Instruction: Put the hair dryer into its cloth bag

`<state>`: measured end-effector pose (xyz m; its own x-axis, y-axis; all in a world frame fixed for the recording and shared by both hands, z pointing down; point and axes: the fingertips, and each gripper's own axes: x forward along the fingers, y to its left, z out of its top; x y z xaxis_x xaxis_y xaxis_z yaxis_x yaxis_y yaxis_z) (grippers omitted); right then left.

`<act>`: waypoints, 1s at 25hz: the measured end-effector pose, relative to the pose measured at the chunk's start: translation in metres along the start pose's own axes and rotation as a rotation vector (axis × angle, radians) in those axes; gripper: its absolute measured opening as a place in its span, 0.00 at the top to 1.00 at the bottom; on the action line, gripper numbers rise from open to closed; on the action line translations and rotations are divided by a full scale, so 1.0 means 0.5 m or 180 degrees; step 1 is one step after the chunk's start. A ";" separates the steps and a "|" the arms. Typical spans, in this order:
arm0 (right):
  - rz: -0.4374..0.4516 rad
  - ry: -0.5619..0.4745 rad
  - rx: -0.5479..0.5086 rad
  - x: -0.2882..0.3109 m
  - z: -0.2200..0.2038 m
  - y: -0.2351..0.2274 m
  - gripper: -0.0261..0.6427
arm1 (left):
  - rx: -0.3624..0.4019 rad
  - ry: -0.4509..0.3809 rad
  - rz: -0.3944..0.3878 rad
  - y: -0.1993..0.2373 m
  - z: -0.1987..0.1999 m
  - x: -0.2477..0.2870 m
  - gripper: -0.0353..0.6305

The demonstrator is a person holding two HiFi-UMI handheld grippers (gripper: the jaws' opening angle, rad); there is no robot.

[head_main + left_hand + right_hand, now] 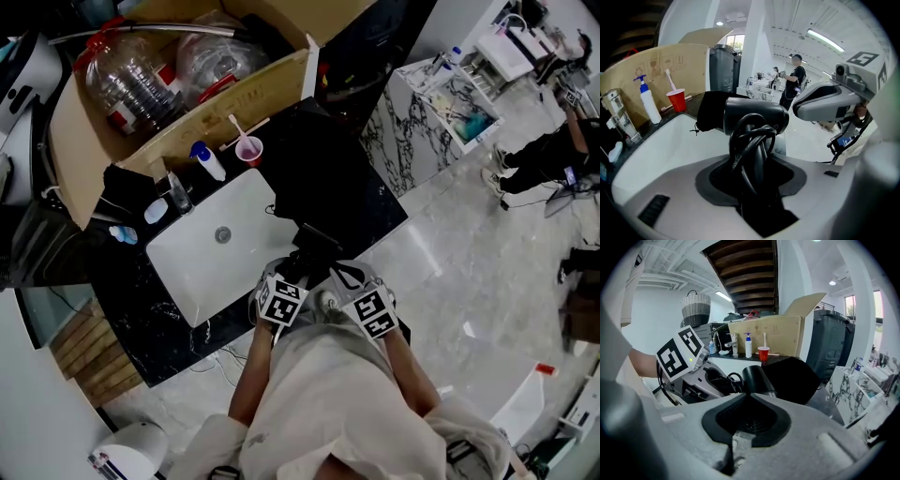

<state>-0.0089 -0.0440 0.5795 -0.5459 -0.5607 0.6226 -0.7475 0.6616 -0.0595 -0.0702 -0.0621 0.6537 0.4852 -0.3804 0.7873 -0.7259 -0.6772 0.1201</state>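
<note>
The black hair dryer [754, 115] lies level over the counter, its cord [749, 150] coiled round the handle. My left gripper [752, 180] is shut on that handle and cord. The dryer's front end sits at the mouth of the black cloth bag [708, 112], which rests on the dark counter beside the sink. In the right gripper view the dryer's barrel [757, 378] and the bag [792, 373] lie just beyond my right gripper [747, 420]. Its jaws are shut with nothing seen between them. From above, the left gripper [300, 269] and the right gripper [339, 281] flank the dryer [314, 246].
A white sink [202, 258] with a faucet [178, 192] lies left of the bag [323, 183]. Behind it stand a pump bottle [208, 161], a red cup [249, 150] with a toothbrush, and a cardboard box [272, 89] of plastic bottles. A person [792, 82] stands far off.
</note>
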 end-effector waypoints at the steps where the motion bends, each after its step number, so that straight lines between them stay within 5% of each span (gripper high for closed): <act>1: -0.0002 0.0005 -0.0010 0.003 0.003 0.001 0.93 | -0.0005 -0.0013 0.0007 0.005 0.002 -0.004 0.66; 25: -0.0134 0.0048 -0.0391 0.070 0.061 -0.061 0.94 | -0.0338 -0.0032 0.0208 0.089 -0.028 -0.046 0.66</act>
<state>-0.0168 -0.0990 0.5795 -0.5084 -0.5824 0.6343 -0.7171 0.6942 0.0625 -0.1206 -0.0745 0.6495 0.4398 -0.4283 0.7894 -0.8033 -0.5806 0.1326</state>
